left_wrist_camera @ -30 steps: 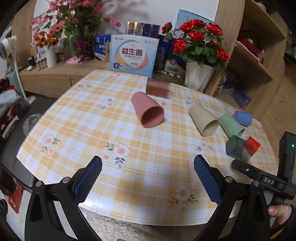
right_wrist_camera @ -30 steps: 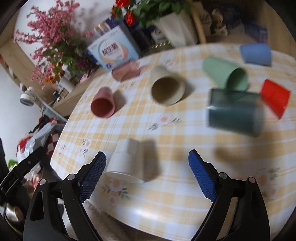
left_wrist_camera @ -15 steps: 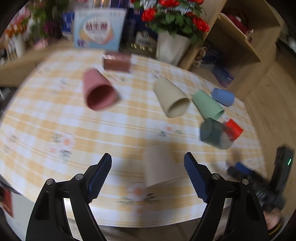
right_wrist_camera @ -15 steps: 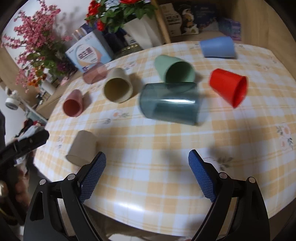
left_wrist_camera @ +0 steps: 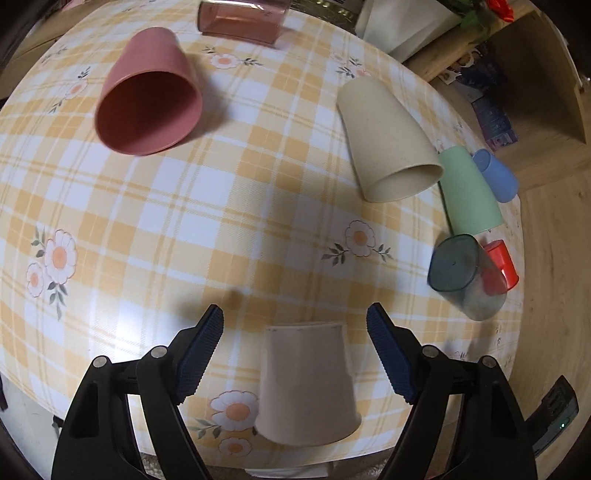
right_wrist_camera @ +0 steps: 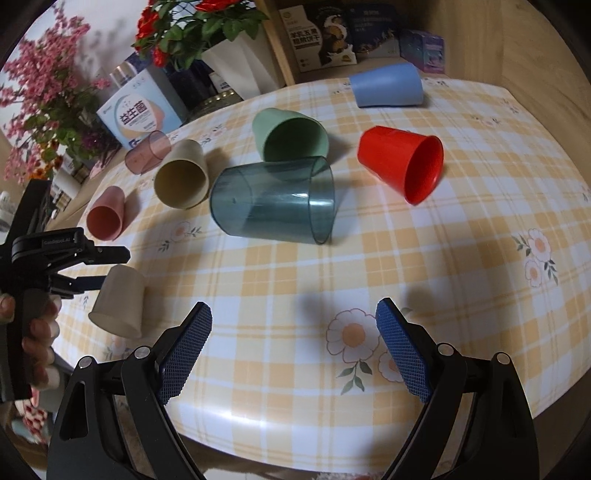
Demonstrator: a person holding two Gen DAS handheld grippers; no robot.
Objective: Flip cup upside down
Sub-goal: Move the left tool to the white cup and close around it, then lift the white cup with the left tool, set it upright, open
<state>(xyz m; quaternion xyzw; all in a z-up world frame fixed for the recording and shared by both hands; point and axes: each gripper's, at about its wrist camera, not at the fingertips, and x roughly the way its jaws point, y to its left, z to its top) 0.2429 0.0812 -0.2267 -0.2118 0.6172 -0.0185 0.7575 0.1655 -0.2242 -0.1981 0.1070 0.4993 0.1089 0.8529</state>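
Note:
A beige cup [left_wrist_camera: 306, 380] stands upside down near the table's front edge, between the open fingers of my left gripper [left_wrist_camera: 295, 332], not touched. It also shows in the right wrist view [right_wrist_camera: 120, 302], with the left gripper [right_wrist_camera: 92, 267] around its top. Several cups lie on their sides: pink [left_wrist_camera: 147, 107], cream [left_wrist_camera: 388, 140], green [left_wrist_camera: 467, 192], blue [left_wrist_camera: 495, 175], dark clear [right_wrist_camera: 273, 199], red [right_wrist_camera: 406, 166]. My right gripper [right_wrist_camera: 293, 339] is open and empty above the front of the table.
A brown clear cup [left_wrist_camera: 240, 20] lies at the table's far edge. A white vase of red roses [right_wrist_camera: 236, 70], boxes [right_wrist_camera: 142, 110] and wooden shelves [right_wrist_camera: 351, 37] stand behind the checked tablecloth [right_wrist_camera: 461, 240]. The table drops off at the front and right.
My left gripper moved forward and down over the upside-down beige cup, which now sits between its fingers. My right gripper drew back slightly and turned right; the cups have not moved.

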